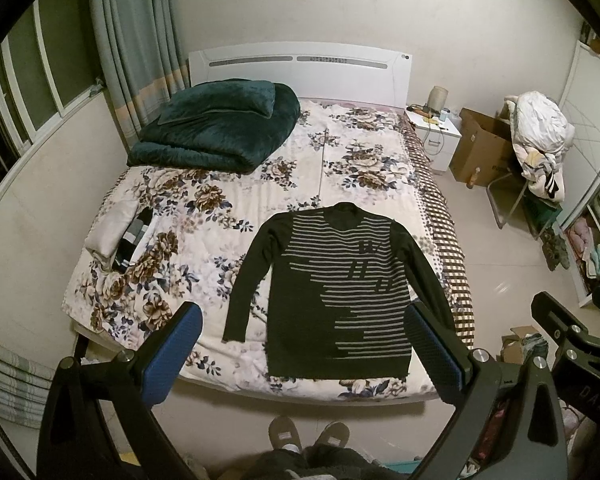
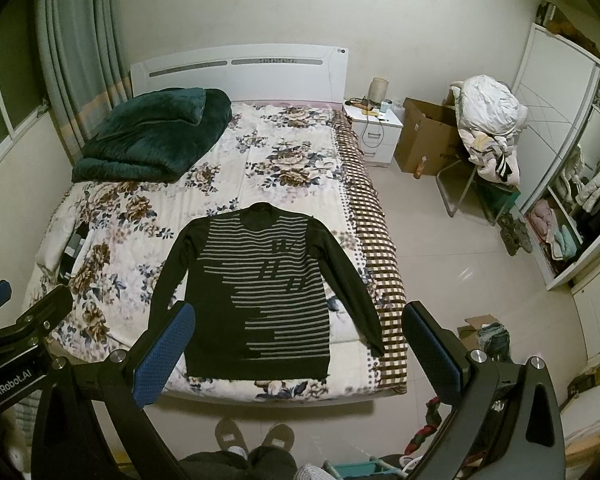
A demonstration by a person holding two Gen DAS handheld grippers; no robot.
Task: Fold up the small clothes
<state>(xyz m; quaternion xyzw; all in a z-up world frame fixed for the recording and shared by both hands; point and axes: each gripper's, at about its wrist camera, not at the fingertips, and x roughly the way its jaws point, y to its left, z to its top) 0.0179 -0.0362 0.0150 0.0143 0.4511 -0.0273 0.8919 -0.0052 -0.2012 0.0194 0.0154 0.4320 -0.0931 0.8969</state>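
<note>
Left wrist view: left gripper (image 1: 304, 354) held above the bed's (image 1: 332, 152) foot, jaws wide apart and empty, striped sweater (image 1: 332, 288) spread flat beyond them. Right wrist view: right gripper (image 2: 296, 350) likewise spread, holding nothing, same sweater flat on the floral cover

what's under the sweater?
The sweater lies flat on the floral bedspread, which shows all around it. Nothing bulges through, but whatever the fabric covers can't be seen. Both grippers, left and right, hover open, clear of it.
</note>
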